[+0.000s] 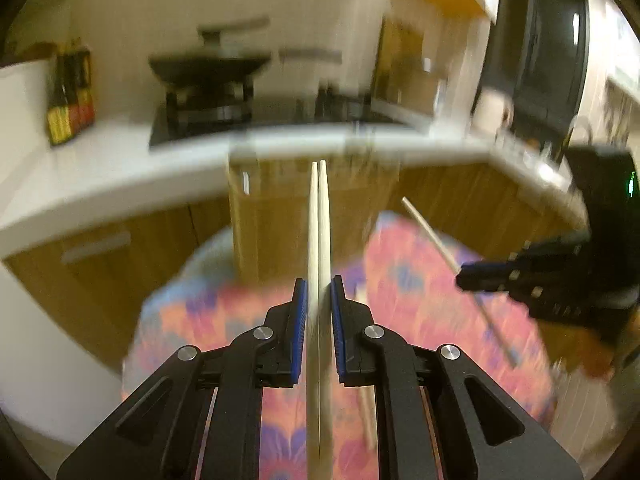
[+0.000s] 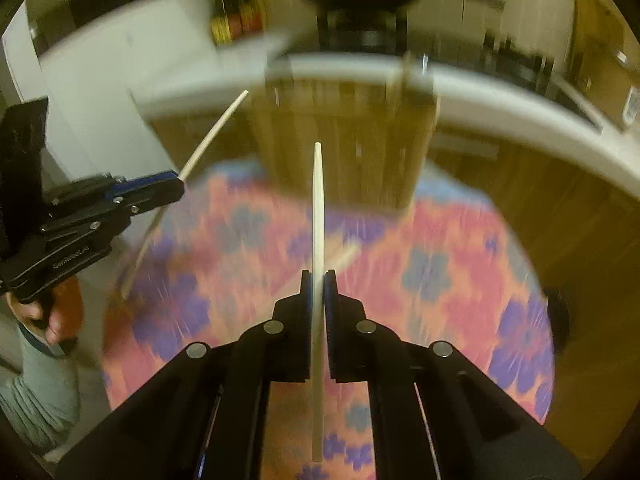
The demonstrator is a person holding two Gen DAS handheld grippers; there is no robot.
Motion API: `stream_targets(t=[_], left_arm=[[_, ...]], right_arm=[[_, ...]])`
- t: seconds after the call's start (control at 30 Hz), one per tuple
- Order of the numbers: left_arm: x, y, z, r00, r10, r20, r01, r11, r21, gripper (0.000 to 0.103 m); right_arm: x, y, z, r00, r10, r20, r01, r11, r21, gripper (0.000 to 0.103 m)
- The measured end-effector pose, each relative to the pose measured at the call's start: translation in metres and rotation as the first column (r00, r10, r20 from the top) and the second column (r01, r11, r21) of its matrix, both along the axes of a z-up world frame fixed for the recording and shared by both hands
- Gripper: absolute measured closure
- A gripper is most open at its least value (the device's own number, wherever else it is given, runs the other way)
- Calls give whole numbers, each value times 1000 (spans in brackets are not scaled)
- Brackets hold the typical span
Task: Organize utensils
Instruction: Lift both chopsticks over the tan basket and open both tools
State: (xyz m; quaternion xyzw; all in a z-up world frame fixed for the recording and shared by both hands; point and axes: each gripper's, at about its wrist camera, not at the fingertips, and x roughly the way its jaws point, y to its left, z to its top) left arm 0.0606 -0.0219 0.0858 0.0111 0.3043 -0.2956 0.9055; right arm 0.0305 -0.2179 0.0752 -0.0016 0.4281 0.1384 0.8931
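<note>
While my left gripper [image 1: 319,292] jaws clamp a chopstick pair [image 1: 319,220] pointing up-frame, my right gripper [image 2: 319,284] jaws pinch one chopstick [image 2: 318,200] likewise.

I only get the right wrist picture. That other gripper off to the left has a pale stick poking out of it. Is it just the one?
Observer: No. In the left wrist view the left gripper is shut on a pair of chopsticks, lying side by side.
Operator: How does my own gripper look from over there?
Observer: You see it from the side. The right gripper has a small green light on its body, and its single chopstick slants across.
</note>
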Motion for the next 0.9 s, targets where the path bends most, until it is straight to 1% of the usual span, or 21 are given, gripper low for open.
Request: stream_targets(t=[0.07,0.1,0.13,0.2,0.3,0.37,0.47,0.5,0.57,0.6,0.67,0.8,0.87,0.9], left_arm=[[17,0,19,1000,0,1,0,997,-79,93],[23,-4,24,1000,-2,-2,2,995,-97,93],[34,-5,32,1000,0,5,1,992,-125,93],[48,-10,44,999,9,34,-4,988,-156,93],[68,-24,57,997,18,76,-1,978,-210,93],[80,-33,63,992,36,123,-4,969,-248,93],[98,-44,66,980,83,181,-32,962,-270,93],[102,-47,65,975,100,198,-42,961,-275,93],[108,-55,63,955,153,256,-79,957,-279,93],[111,-56,62,946,169,276,-89,956,-281,93],[116,-61,57,931,198,308,-105,950,-294,93],[120,-63,46,913,225,339,-113,941,-320,93],[118,-63,41,898,242,368,-115,936,-334,93],[117,-63,40,894,246,374,-114,933,-341,92]], right_arm=[[5,-4,22,997,-14,81,12,1000,19,99],[10,-5,36,991,-29,131,26,999,27,99],[14,-8,45,986,-39,162,33,999,40,99],[26,-14,65,974,-65,218,46,995,89,99],[49,-17,80,949,-112,295,80,990,119,99],[64,-17,86,932,-141,334,100,986,136,99],[83,-14,89,898,-187,399,139,979,148,99],[88,-14,89,880,-200,430,149,978,149,99],[95,-11,91,850,-223,477,173,974,147,99],[101,-10,90,829,-241,504,185,970,160,99],[109,-11,89,809,-263,526,194,964,184,99],[121,-13,79,755,-317,574,226,947,227,99],[126,-16,73,744,-337,577,235,940,245,99],[127,-18,69,734,-356,578,246,933,261,99]])
